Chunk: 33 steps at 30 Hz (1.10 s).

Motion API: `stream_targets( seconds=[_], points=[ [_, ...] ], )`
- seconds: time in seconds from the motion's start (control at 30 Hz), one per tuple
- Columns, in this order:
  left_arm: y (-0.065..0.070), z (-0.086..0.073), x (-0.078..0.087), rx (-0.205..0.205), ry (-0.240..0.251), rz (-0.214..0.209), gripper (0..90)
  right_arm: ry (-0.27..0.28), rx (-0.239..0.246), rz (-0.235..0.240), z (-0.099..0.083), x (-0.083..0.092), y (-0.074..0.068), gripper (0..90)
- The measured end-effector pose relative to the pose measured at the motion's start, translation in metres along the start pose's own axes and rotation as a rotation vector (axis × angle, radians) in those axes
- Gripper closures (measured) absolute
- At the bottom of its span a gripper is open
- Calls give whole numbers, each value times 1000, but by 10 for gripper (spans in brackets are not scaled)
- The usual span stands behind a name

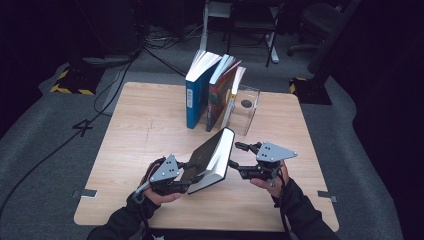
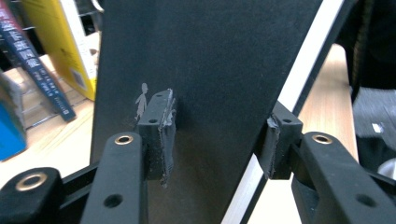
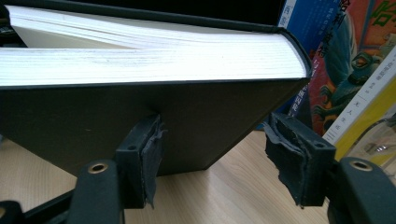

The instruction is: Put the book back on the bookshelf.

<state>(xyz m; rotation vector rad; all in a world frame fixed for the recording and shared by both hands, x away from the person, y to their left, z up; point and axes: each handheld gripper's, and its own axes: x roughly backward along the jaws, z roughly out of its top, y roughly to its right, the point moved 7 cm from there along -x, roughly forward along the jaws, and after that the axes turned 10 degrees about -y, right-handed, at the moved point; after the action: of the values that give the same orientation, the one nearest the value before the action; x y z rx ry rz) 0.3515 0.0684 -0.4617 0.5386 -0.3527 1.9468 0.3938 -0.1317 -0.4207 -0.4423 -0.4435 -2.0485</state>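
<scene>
wooden table (image 1: 150, 125) is carrying a black book (image 1: 212, 157) tilting toward the shelved books (image 1: 215, 90); left gripper (image 1: 186, 176) is clamping it, right gripper (image 1: 239, 156) standing released beside it.

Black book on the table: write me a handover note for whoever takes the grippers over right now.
Left gripper: shut on the black book, jaws across its thickness near the spine end; it holds the book tilted above the table.
Right gripper: open, beside the book's page edge, nothing between its pads.
Row of upright books: at the far side of the table, leaning against a clear box.
Done: the black book is lifted and gripped by one gripper.
Left: probably stand it up and add it to the row; the right gripper could steady the free end first.
</scene>
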Motion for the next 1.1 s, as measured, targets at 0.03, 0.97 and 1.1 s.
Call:
stream_targets(
  seconds=[0.03, 0.97, 1.1],
  points=[
    [-1, 0, -1, 8, 6, -13, 542, 2, -2, 2, 0, 0, 0, 379],
    [-6, 20, -38, 5, 10, -122, 570, -13, 32, -92, -3, 19, -1, 335],
    [-1, 18, -31, -4, -14, -74, 564, -40, 28, -88, -10, 12, -6, 326]
  ],
)
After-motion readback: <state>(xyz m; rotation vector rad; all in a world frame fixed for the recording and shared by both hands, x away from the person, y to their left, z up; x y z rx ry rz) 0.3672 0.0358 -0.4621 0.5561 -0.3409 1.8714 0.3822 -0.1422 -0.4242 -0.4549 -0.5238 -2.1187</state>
